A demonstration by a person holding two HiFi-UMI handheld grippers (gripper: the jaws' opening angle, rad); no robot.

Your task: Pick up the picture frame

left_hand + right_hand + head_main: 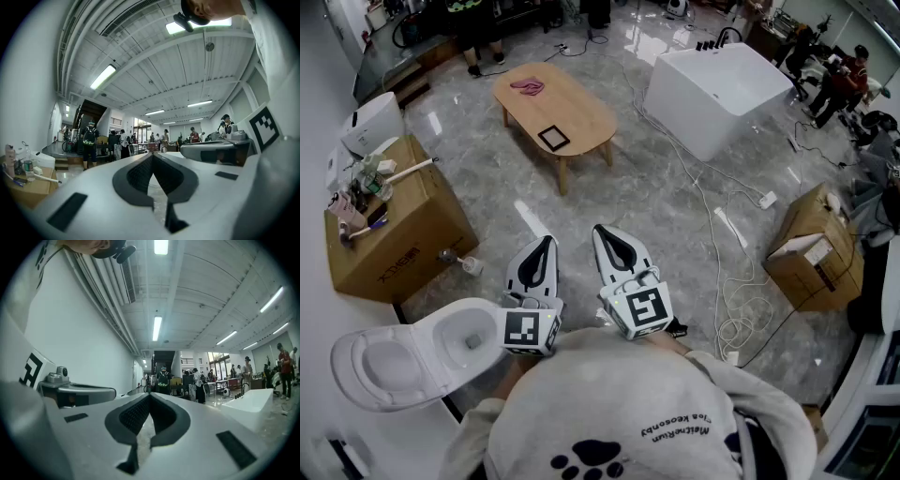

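A: Head view. Where is the target?

B: The picture frame lies flat on the oval wooden counter, towards its near end. A pink item is at the far end, well apart from it. Open marble floor lies between the counter and the person.

A: Grippers?

B: The left hand-held gripper and right hand-held gripper are held side by side close to the body, beside a toilet. Both point across the floor towards the counter and are far from it.

A: Left gripper view?

B: The left hand-held gripper has its jaws together, tips meeting, with nothing between them. I cannot make out the frame here.

A: Right gripper view?

B: Same. The right hand-held gripper has its jaws together and is empty. No frame visible.

A: Progress?

B: My reading is that nothing is done yet. The walk up, opening the jaws, the grasp and the lift all remain.

A: Frame orientation?

B: It is a dark border with a pale centre, face up. It looks close to square, so I see no clear long axis. It sits cornerwise in the head view, one corner towards the person.
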